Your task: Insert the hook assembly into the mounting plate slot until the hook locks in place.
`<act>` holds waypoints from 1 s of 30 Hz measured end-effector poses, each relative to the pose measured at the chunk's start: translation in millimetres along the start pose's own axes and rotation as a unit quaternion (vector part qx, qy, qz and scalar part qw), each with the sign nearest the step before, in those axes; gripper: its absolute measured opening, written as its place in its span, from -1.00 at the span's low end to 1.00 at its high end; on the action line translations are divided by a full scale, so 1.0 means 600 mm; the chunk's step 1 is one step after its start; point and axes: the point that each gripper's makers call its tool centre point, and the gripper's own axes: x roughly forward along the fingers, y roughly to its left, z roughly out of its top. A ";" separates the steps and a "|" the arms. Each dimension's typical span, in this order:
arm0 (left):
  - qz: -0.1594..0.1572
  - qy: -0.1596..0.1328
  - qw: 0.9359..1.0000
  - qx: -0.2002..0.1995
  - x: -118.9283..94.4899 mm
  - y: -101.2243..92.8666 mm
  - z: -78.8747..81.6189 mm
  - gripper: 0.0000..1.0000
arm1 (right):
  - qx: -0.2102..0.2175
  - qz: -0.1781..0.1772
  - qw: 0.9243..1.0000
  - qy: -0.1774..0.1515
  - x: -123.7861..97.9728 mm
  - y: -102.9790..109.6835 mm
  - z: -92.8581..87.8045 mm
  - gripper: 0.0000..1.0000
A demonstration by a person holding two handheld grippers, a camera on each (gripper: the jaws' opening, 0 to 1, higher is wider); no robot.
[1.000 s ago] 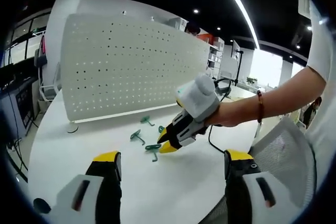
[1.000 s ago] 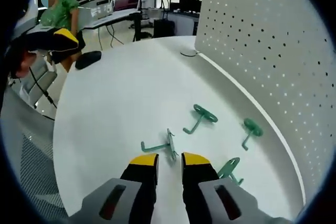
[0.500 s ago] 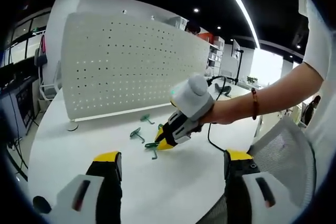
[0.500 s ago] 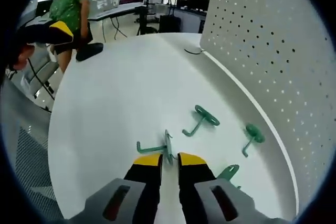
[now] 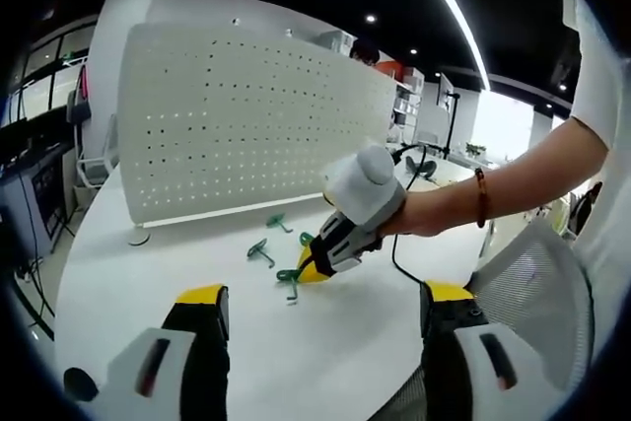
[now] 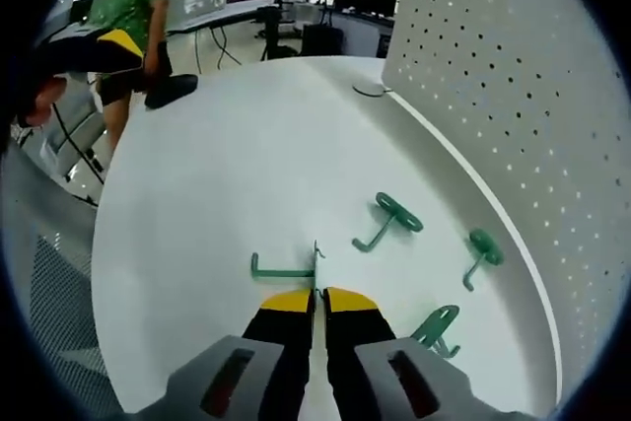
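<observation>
The green hook (image 6: 283, 268) lies on the white table (image 6: 217, 184), its flat plate end standing on edge between the yellow tips of the right gripper (image 6: 317, 299). Those jaws are nearly together and seem to pinch the plate, though the contact itself is hard to make out. The hook's long arm runs away from the tips to an upturned end. No writing or label can be read on anything.

In the left gripper view the same hook (image 5: 289, 280) sits at the tip of the right gripper (image 5: 314, 271), held by a person's hand (image 5: 419, 216) with a bracelet (image 5: 481, 198) on the wrist.

Three more green hooks lie apart on the table: one (image 6: 388, 220) just beyond the held one, one (image 6: 480, 252) near the foot of the white pegboard (image 6: 532, 96), and one (image 6: 437, 327) close beside the right jaw. The pegboard stands upright along the table's far edge.

The left gripper (image 5: 320, 327) hangs well back from the hooks, jaws wide apart and holding nothing.

A person in green (image 6: 128, 7) stands beyond the table, by a mesh chair (image 6: 49, 293).
</observation>
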 end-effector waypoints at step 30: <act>-0.001 -0.010 1.000 0.010 -0.005 -0.040 0.026 0.59 | 0.081 -0.048 0.988 -0.123 -0.105 0.007 0.057 -0.96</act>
